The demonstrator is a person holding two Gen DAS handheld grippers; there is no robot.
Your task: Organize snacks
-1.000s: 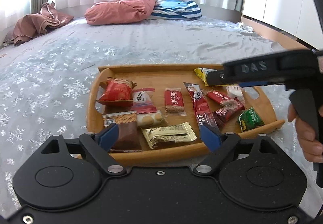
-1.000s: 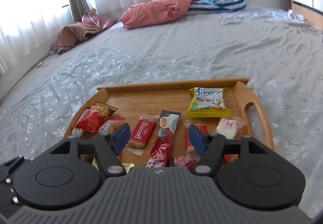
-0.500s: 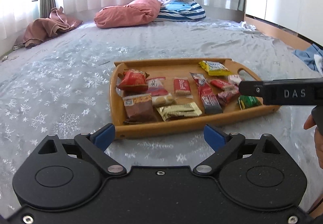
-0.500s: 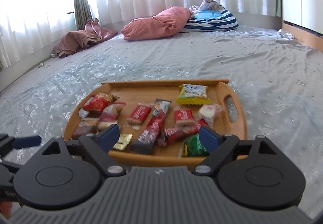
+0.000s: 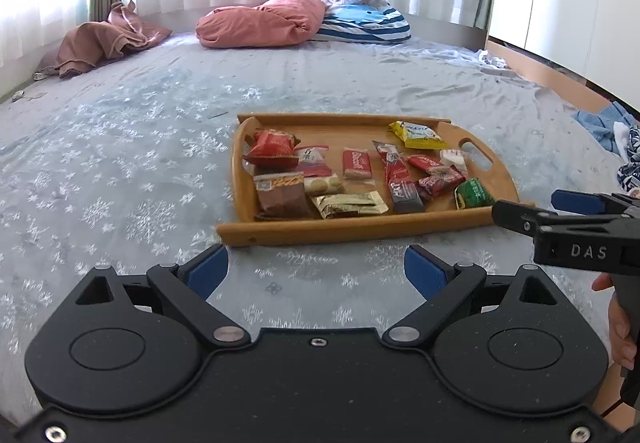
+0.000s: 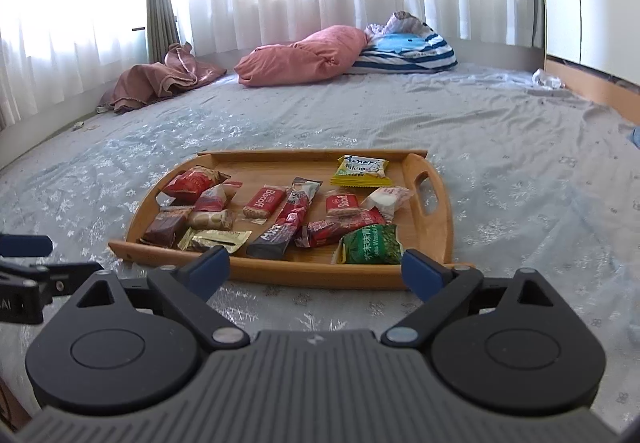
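Two claws are in my hands, and both hold nothing. My left claw (image 5: 316,267) is wide open over the bed (image 5: 120,183), and its jaws have just been opening. My right claw (image 6: 316,269) is wide open too, its jaws have just opened more, and only the bed and the tray's near edge show between them.

All the snacks lie on the wooden tray (image 6: 428,239), straight ahead of both claws and a little below them. The tray's long side runs across in front of me. From my right claw the green pack (image 6: 370,245) is the nearest snack, just past the near rim. From my left claw the gold pack (image 5: 350,204) and the brown pack (image 5: 280,195) are closer.

I think the right claw is nearer to the tray. The raised rim is in the way, so I would come in from above. The bed around the tray has lots of open room.
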